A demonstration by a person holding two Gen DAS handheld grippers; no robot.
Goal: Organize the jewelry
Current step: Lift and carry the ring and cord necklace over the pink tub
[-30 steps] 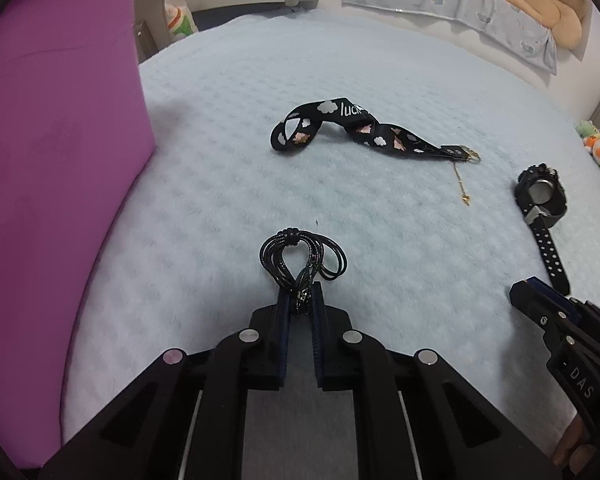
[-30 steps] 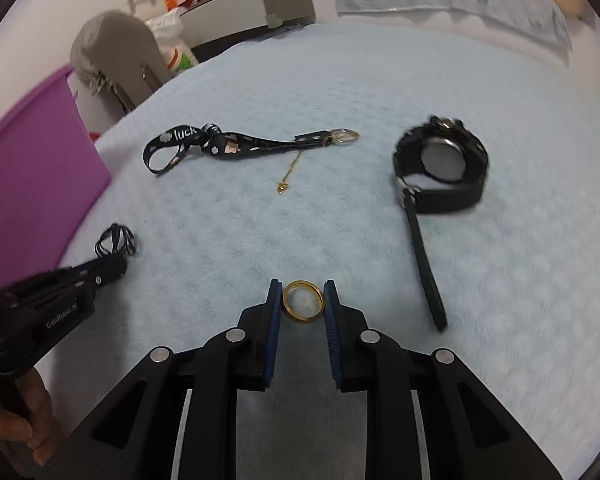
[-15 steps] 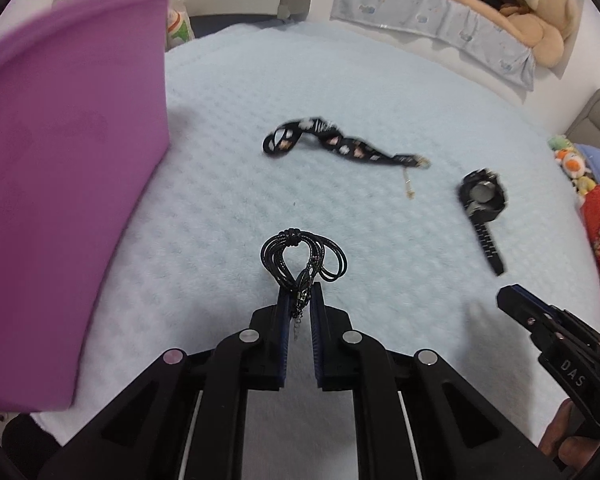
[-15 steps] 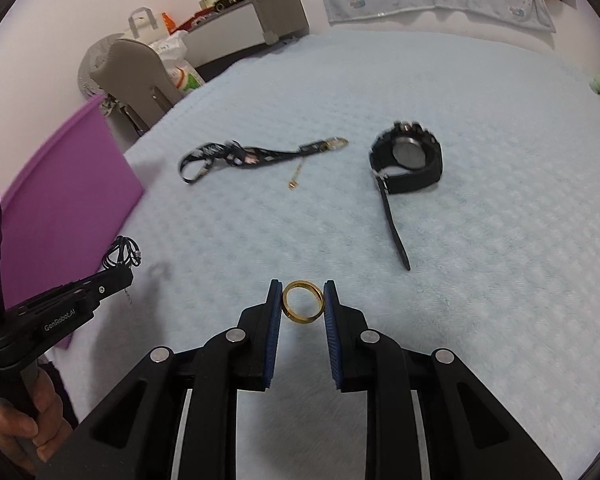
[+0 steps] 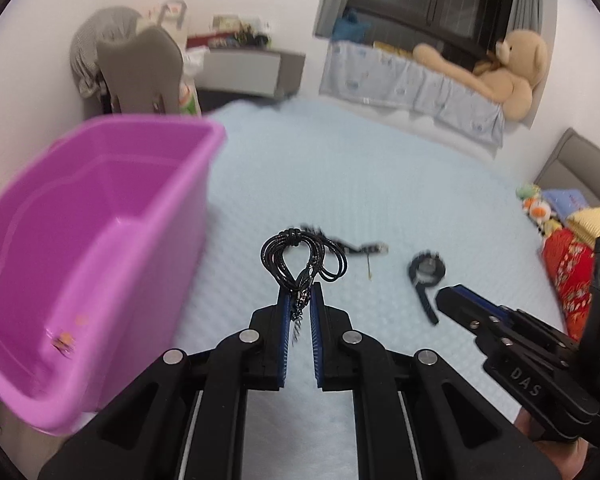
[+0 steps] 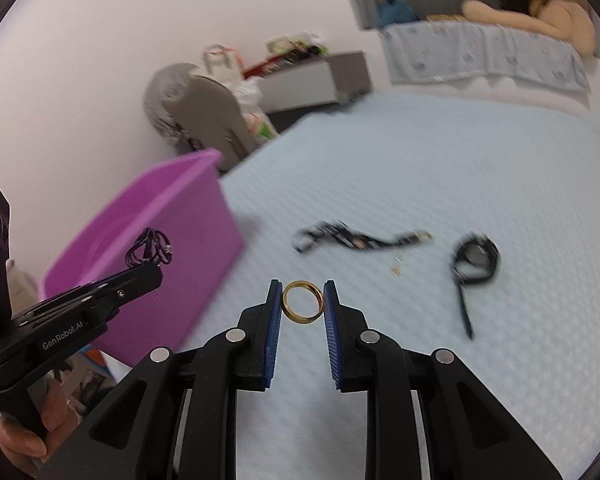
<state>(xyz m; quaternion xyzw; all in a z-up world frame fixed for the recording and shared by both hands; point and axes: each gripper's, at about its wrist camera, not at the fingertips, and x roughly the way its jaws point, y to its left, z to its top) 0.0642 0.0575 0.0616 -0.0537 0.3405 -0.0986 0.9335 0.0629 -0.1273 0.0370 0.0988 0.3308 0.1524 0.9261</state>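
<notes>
Black coiled cord necklace (image 5: 300, 258) pinched at its clasp end in the left gripper (image 5: 299, 300), jaws almost together, loops standing up past the tips and clear of the bedding. Gold ring (image 6: 303, 301) clamped edge to edge between the blue pads (image 6: 275, 312) of the right gripper (image 6: 302, 300), jaws only slightly apart, ring upright and off the bed.

Pale blue quilted bed cover (image 5: 360, 184) underneath, blurred in both views. At the left edge a purple plastic bin (image 5: 100, 208), open at the top, standing at the side of the bed. On the cover, from left to right: a black patterned strap (image 6: 356, 238) lying flat with a metal clasp at its right end, a small gold chain (image 6: 396, 268) just beside that clasp, then a black wristwatch (image 6: 474, 258) with its band trailing toward the camera — all well apart from both grippers.

Behind the bed, a grey chair (image 5: 140, 68) by the white wall, a grey cabinet (image 5: 248, 70) with clutter on top, and a large teddy bear (image 5: 496, 68) lying on a covered ledge under a dark window.

Left wrist view only: inside of the bin with two small blurred bits near its floor, soft toys and bright fabric at the far right, and the right gripper seen from the side, low right. Right wrist view only: the left gripper from the side with the necklace in front of the bin's wall, and a hand (image 6: 24, 436) wrapped round its handle — low left
</notes>
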